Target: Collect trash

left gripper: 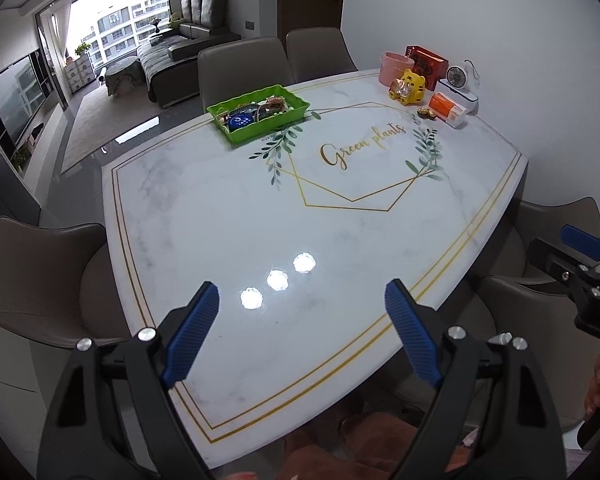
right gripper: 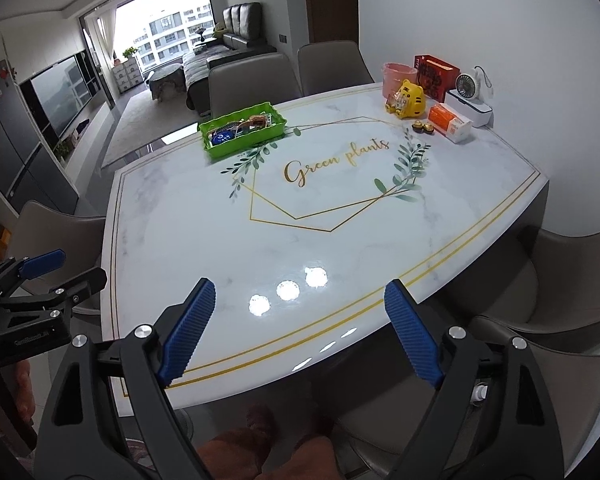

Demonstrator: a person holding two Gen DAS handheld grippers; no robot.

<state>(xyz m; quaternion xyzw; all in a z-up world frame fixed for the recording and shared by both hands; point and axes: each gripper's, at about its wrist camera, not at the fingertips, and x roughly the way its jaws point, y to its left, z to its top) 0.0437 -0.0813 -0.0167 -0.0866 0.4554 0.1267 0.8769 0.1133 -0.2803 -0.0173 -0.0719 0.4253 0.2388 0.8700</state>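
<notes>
A green tray point(left gripper: 288, 114) point(right gripper: 274, 128) holding wrappers and a blue lid stands at the far left of the white marble table point(left gripper: 228, 216) point(right gripper: 204, 232). A pink bin point(left gripper: 394, 66) point(right gripper: 396, 76) stands at the far right corner. Two gold-wrapped candies point(left gripper: 425, 113) point(right gripper: 422, 126) lie beside an orange-and-white box point(left gripper: 448, 109) point(right gripper: 450, 121). My left gripper point(left gripper: 302, 300) is open and empty above the near table edge. My right gripper point(right gripper: 300, 298) is open and empty beside it. Each shows at the edge of the other's view.
A yellow tiger figure point(left gripper: 408, 86) point(right gripper: 408, 98), a red box point(left gripper: 426, 60) point(right gripper: 438, 72) and a small white fan point(left gripper: 458, 80) point(right gripper: 470, 88) crowd the far right corner. Brown chairs point(left gripper: 40, 280) point(right gripper: 560, 280) surround the table. A white wall runs along the right.
</notes>
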